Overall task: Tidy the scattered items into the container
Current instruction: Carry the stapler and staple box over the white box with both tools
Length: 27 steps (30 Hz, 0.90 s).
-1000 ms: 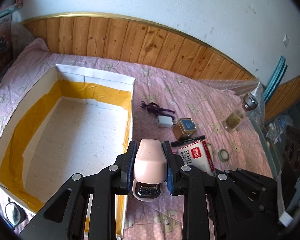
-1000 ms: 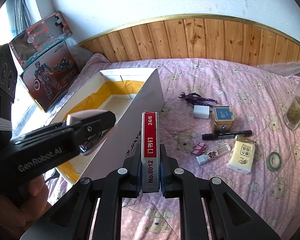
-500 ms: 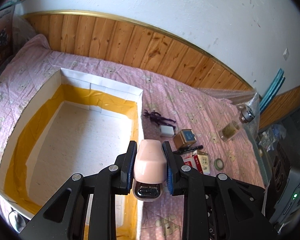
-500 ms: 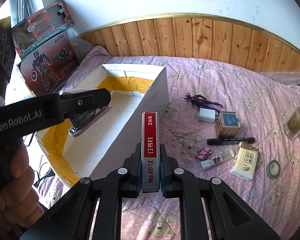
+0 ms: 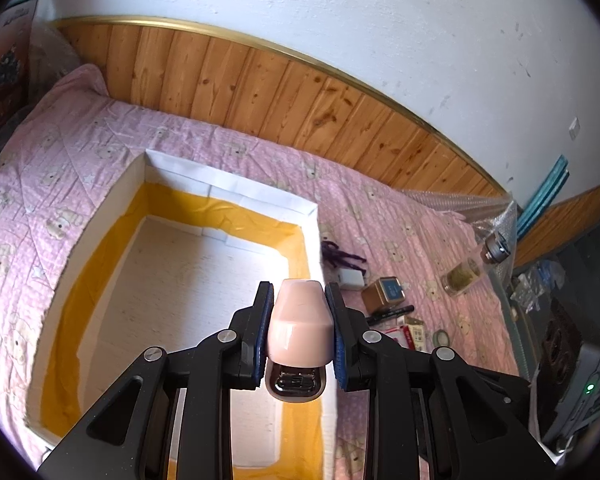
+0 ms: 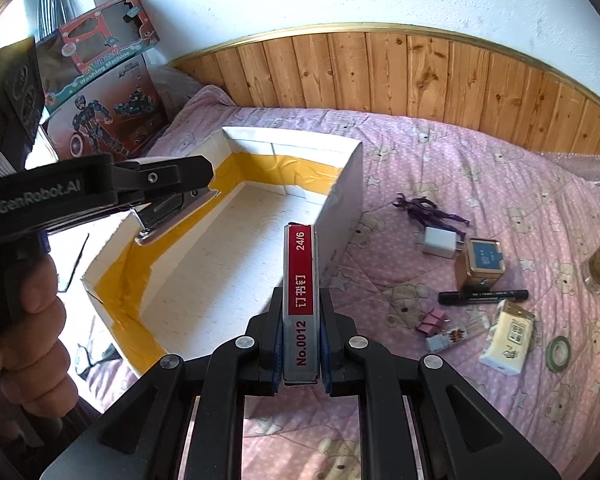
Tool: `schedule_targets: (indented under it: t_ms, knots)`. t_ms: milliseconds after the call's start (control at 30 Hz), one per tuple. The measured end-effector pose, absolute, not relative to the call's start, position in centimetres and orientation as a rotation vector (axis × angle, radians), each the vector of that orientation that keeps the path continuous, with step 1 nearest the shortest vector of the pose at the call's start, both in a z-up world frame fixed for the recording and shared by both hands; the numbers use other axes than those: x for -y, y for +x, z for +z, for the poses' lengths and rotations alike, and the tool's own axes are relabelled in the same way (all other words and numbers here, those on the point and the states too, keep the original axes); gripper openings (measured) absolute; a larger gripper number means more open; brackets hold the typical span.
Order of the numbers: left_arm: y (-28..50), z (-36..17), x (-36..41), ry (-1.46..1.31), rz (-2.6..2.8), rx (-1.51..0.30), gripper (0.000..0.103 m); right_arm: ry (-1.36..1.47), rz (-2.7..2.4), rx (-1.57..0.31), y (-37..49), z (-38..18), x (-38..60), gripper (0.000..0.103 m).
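My left gripper (image 5: 300, 312) is shut on a pink stapler (image 5: 301, 328) and hovers over the right side of the white box (image 5: 228, 184) with yellow-taped inner walls. From the right wrist view the same stapler (image 6: 172, 216) hangs above the box's left part, with a hand on the left gripper's handle. My right gripper (image 6: 301, 336) is shut on a red and silver staple box (image 6: 300, 280), held above the white box's near right wall (image 6: 340, 216). Scattered on the pink quilt lie a purple toy (image 6: 424, 210), a white charger (image 6: 440, 242), a small tin (image 6: 482, 262) and a black marker (image 6: 484, 296).
Also on the quilt (image 6: 480, 168) are pink binder clips (image 6: 434, 322), a tissue pack (image 6: 508, 336), a tape roll (image 6: 558, 354) and a glass jar (image 5: 462, 278). Toy cartons (image 6: 100, 92) lean at the far left. Wood panelling (image 6: 380, 72) backs the bed.
Both grippers have drifted left towards the box with their loads. The stapler now hangs over the box's floor instead of its right wall, and the staple box is above the near right wall.
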<state>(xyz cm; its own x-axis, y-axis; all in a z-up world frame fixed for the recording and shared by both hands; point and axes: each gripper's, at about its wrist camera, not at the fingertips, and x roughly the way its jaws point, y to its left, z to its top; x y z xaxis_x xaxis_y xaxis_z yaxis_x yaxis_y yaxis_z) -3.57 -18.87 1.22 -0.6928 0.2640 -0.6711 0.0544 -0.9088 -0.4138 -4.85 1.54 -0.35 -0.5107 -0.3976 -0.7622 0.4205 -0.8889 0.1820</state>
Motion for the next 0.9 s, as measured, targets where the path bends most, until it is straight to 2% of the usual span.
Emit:
schedule_targets:
  t_ms: [233,900]
  knots:
    - [-4.0,1.0,20.7,-1.179,2.714,0.645,0.026,1.178,-2.360,-0.023,-5.3,1.0,-0.1,0.015]
    - [-6.5,-0.5,22.7,-1.241,2.699,0.646,0.027,1.173,-2.323,-0.151,-7.6,1.8,4.3,0.015]
